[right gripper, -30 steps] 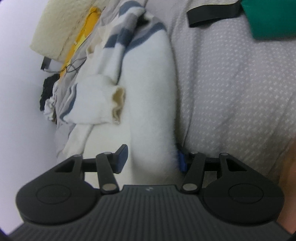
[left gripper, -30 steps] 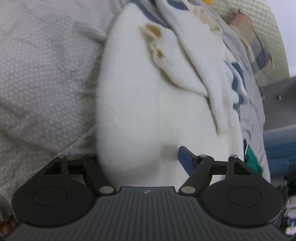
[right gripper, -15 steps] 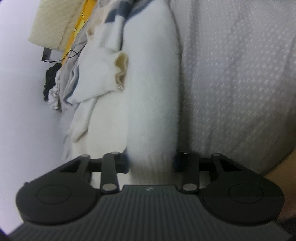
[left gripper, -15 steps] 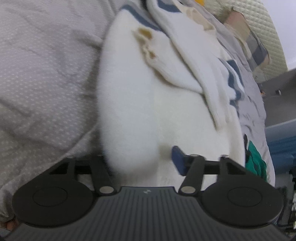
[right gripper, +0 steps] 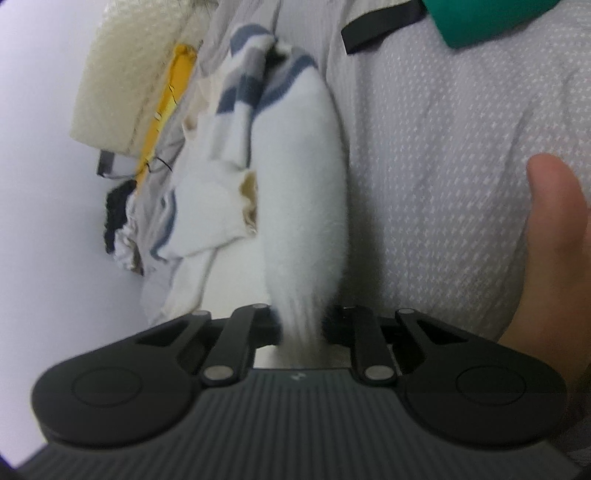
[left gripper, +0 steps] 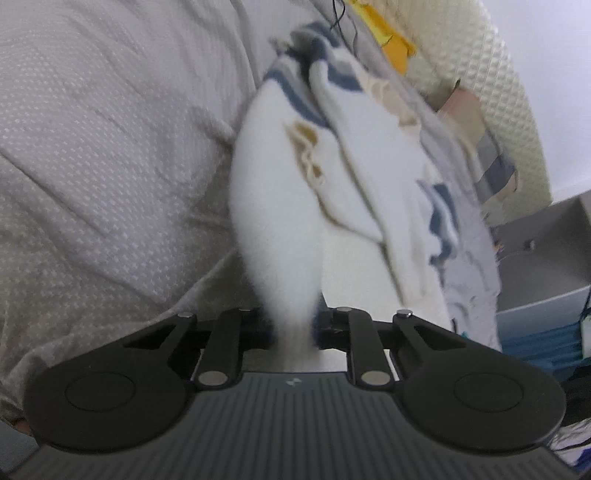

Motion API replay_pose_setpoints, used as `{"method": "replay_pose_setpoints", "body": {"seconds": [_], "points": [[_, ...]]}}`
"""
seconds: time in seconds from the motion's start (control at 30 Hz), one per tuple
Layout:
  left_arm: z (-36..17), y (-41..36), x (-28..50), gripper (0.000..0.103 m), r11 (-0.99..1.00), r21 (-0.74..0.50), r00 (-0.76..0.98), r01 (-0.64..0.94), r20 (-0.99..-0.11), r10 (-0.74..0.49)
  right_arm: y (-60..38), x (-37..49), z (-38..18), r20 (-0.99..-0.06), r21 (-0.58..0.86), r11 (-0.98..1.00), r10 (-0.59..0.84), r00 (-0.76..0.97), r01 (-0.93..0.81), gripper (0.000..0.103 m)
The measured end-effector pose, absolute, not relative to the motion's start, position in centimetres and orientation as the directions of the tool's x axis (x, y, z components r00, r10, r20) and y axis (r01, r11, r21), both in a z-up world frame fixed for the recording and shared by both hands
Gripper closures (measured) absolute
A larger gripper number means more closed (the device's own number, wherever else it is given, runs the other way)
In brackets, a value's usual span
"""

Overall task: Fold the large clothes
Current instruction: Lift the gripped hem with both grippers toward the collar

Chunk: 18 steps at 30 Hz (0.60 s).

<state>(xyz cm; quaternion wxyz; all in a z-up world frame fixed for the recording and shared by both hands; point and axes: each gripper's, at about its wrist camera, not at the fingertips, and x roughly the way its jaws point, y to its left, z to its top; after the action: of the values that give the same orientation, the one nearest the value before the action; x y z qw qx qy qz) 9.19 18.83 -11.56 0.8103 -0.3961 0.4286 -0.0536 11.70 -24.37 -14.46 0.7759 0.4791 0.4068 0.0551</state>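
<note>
A fluffy white garment (left gripper: pixel 273 206) with blue-grey stripes at its far end lies on a grey dotted bedspread (left gripper: pixel 103 155). In the left wrist view its near edge is bunched into a thin fold between the jaws of my left gripper (left gripper: pixel 293 330), which are closing and pinch the fabric. The same white garment (right gripper: pixel 303 192) in the right wrist view narrows into my right gripper (right gripper: pixel 301 326), whose jaws are also closing and squeeze the cloth. A cuff with a tan lining (right gripper: pixel 249 201) lies folded over the garment.
A cream quilted headboard (left gripper: pixel 476 62) and a yellow item (left gripper: pixel 391 40) sit beyond the garment. A grey bin (left gripper: pixel 543 254) stands at the right. A green cloth (right gripper: pixel 491 18) with a black strap (right gripper: pixel 380 27) lies far off. A person's thumb (right gripper: pixel 554 229) shows at right.
Both grippers have closed from wide apart onto the garment's near edge. The fabric is now gathered into a narrow fold in each, and both views have pulled back and risen slightly.
</note>
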Motion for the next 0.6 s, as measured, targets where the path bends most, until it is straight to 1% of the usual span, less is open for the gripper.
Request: {"method": "replay_pose_setpoints", "body": {"seconds": [0.17,0.4,0.6], "points": [[-10.7,19.4,8.4,0.086,0.652,-0.722,0.659,-0.23,-0.609,-0.441,-24.7,11.2,-13.6,-0.528,0.818,0.511,0.487,0.695,0.263,0.088],[-9.5,20.5,7.1,0.088,0.615,-0.762,0.692,-0.204,-0.557,-0.46,-24.7,11.1,-11.5,-0.455,0.842,0.512,0.507,0.732,0.169,0.088],[-6.9,20.3,6.0,0.089,0.622,-0.769,0.715,-0.149,-0.518,-0.469,-24.5,10.8,-8.9,-0.397,0.845,0.53,0.531,0.749,0.073,0.088]]}}
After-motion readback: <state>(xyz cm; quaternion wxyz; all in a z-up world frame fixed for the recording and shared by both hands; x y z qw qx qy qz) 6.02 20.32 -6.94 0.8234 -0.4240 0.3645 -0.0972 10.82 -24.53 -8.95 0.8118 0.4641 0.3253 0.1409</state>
